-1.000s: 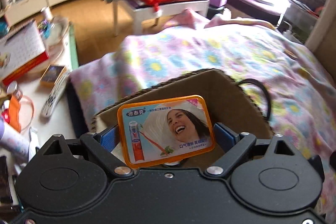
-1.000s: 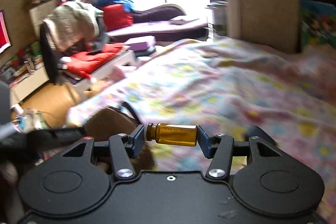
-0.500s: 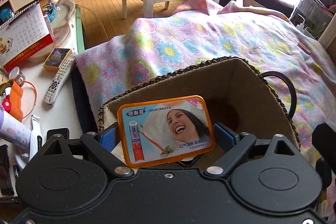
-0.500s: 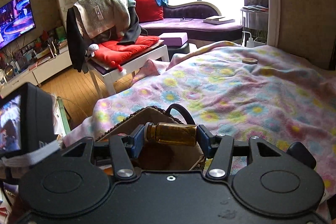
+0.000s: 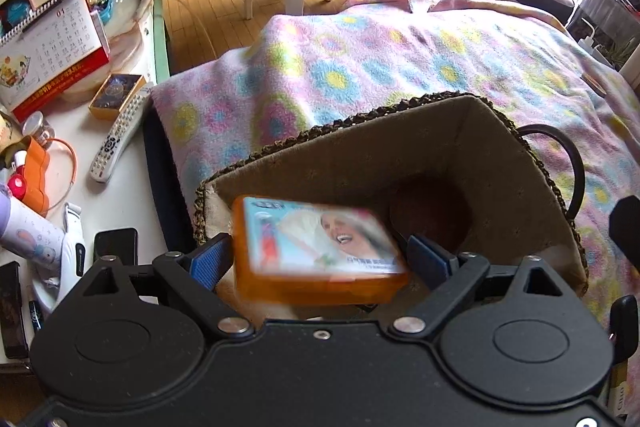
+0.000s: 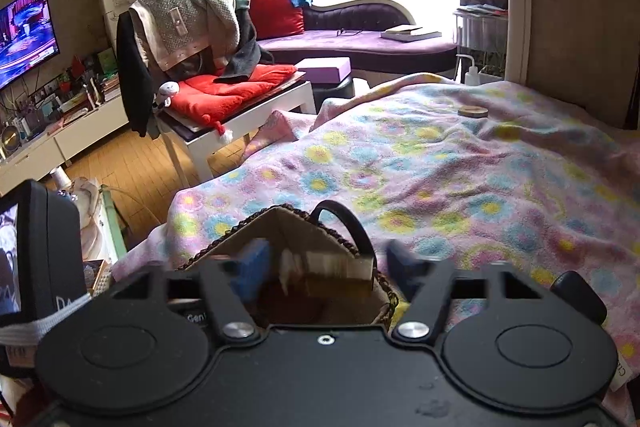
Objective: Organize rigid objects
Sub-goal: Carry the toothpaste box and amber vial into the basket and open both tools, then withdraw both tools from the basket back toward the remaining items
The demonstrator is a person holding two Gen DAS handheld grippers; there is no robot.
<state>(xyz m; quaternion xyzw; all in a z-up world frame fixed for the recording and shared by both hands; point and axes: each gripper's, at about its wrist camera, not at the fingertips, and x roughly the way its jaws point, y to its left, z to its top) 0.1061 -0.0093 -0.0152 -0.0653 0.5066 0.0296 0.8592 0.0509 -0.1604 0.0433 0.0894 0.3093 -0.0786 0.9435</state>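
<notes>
A brown woven basket [image 5: 472, 115] with a black handle sits on the flowered blanket. My left gripper [image 5: 320, 259] is open over the basket. The orange tin [image 5: 316, 251] with a smiling woman on its lid lies tilted and blurred between the spread fingers, clear of both pads. My right gripper [image 6: 328, 267] is open above the same basket [image 6: 248, 231]. The amber bottle [image 6: 328, 275] is a blur between its fingers, touching neither pad.
A white side table [image 5: 124, 187] left of the bed holds a remote [image 5: 116, 139], a calendar [image 5: 48, 47], phones and bottles. A white bench with red cushions [image 6: 236, 95] and a purple sofa [image 6: 360, 39] stand beyond. A round wooden lid [image 6: 473, 111] lies on the blanket.
Both grippers have opened. The orange tin has left the left pads and tipped down toward the basket. The amber bottle has left the right pads and is dropping into the basket.
</notes>
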